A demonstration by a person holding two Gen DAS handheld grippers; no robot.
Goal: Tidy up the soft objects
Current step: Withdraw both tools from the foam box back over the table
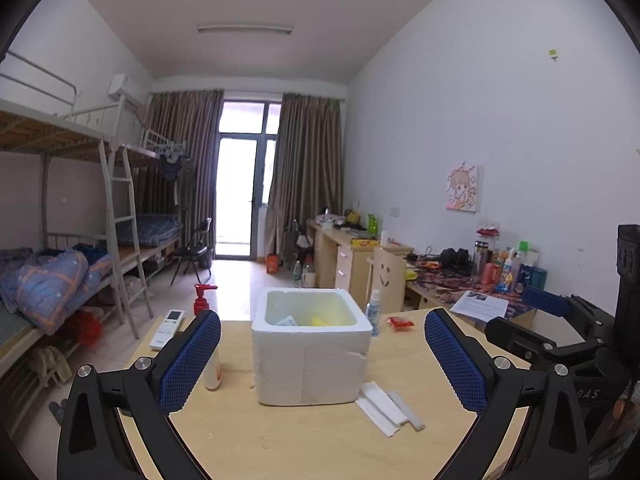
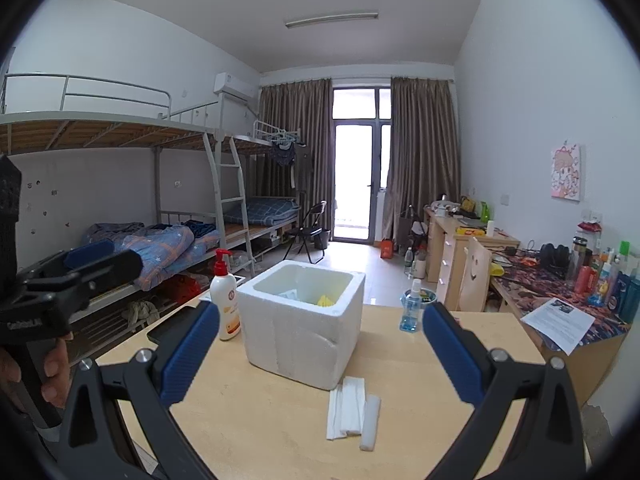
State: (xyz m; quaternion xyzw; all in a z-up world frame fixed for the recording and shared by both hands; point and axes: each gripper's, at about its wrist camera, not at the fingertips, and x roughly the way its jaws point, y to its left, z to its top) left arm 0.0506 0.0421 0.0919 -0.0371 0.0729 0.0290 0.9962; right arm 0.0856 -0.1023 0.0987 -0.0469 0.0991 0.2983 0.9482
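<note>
A white foam box (image 1: 310, 354) (image 2: 302, 328) stands open-topped on the wooden table (image 1: 304, 440) (image 2: 280, 432). Inside it lie a yellow item (image 1: 320, 321) (image 2: 325, 300) and a pale packet (image 1: 287, 321) (image 2: 289, 294). Beside the box, on its right, lie white folded tissues and a white foam strip (image 1: 386, 405) (image 2: 352, 406). My left gripper (image 1: 322, 356) is open in front of the box, holding nothing. My right gripper (image 2: 320, 354) is open too, hanging empty over the table. The left gripper's body (image 2: 72, 276) shows at the left of the right wrist view, with a hand (image 2: 52, 364) on its handle.
A lotion pump bottle (image 2: 227, 300) (image 1: 208, 344), a remote (image 1: 167, 329) and a dark phone (image 2: 172, 330) sit left of the box. A blue spray bottle (image 2: 411, 312) (image 1: 374, 312) and a red packet (image 1: 401, 323) lie behind it. Bunk beds stand left, cluttered desks right.
</note>
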